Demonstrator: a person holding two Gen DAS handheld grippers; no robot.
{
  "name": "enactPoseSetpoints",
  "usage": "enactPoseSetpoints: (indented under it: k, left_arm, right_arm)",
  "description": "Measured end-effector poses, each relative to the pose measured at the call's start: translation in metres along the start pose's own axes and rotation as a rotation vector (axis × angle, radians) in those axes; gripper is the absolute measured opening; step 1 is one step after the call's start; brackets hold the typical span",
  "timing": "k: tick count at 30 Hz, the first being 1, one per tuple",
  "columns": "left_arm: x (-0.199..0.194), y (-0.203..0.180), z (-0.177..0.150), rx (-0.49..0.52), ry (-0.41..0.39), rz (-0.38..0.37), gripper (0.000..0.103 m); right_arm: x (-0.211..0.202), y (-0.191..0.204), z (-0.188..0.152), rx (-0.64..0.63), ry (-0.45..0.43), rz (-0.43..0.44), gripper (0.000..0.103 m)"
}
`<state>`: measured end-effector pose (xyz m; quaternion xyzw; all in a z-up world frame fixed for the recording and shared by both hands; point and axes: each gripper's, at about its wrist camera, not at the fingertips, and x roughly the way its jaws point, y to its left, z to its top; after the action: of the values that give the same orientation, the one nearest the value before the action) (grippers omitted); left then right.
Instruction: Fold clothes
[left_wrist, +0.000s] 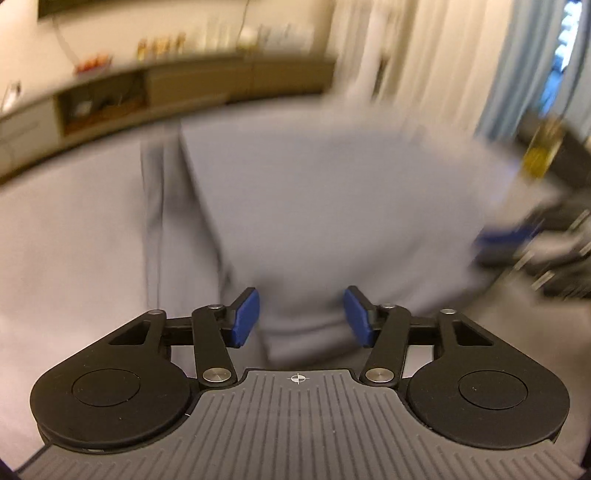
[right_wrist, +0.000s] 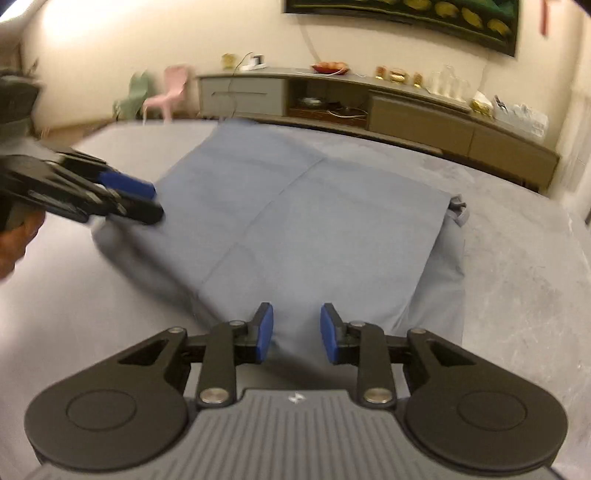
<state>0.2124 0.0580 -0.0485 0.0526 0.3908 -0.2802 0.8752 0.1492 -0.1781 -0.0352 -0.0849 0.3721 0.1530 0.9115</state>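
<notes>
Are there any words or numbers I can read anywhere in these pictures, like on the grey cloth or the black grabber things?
No readable words or numbers anywhere.
Folded blue-grey cloth: no label or print shows.
Left gripper: only a small white crosshair mark on its ribbed grey body, no letters.
Right gripper: one small white mark, too blurred to read.
Dark framed wall picture: yellow shapes, no text.
</notes>
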Motion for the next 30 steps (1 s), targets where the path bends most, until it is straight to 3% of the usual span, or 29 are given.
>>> enactPoseSetpoints:
  k: [2,7,11,12,14,16,18,21,23,25,30]
  left_arm:
    - [-0.003,0.000,-0.014,-0.022,-0.065,0.001,0.049]
    - [-0.009,-0.002,-0.013,-0.041,-0.049,0.005,0.049]
    - [-0.011,-0.008,-0.018,-0.053,-0.056,0.026,0.049]
    - [-0.008,-0.012,-0.016,-0.056,-0.056,0.034,0.049]
    - [-0.007,-0.016,-0.016,-0.077,-0.060,0.043,0.049]
    - [-0.013,-0.018,-0.017,-0.133,-0.071,0.058,0.052]
    - [-0.023,-0.021,-0.019,-0.188,-0.092,0.082,0.069]
    - [-0.046,-0.036,-0.025,-0.250,-0.147,0.094,0.082]
    - [-0.059,-0.052,-0.033,-0.269,-0.173,0.100,0.087]
    - [-0.068,-0.067,-0.043,-0.290,-0.172,0.094,0.089]
    - [-0.072,-0.097,-0.068,-0.353,-0.111,0.107,0.091]
  right_arm:
    - [0.001,0.000,-0.008,-0.051,0.002,-0.015,0.027]
    - [0.011,-0.016,0.003,-0.090,0.000,-0.022,0.027]
    - [0.016,-0.060,0.000,0.064,0.006,-0.002,0.036]
    - [0.016,-0.066,-0.002,0.096,0.006,0.004,0.044]
    - [0.013,-0.076,-0.006,0.147,0.004,0.001,0.043]
    - [0.005,-0.081,-0.010,0.165,-0.005,-0.045,0.043]
    - [-0.005,-0.085,-0.015,0.190,-0.010,-0.103,0.042]
    - [-0.025,-0.083,-0.030,0.246,-0.007,-0.218,0.042]
    - [-0.035,-0.074,-0.041,0.263,-0.001,-0.243,0.044]
    - [-0.044,-0.063,-0.051,0.274,-0.007,-0.250,0.052]
    - [-0.058,-0.032,-0.066,0.257,-0.022,-0.223,0.063]
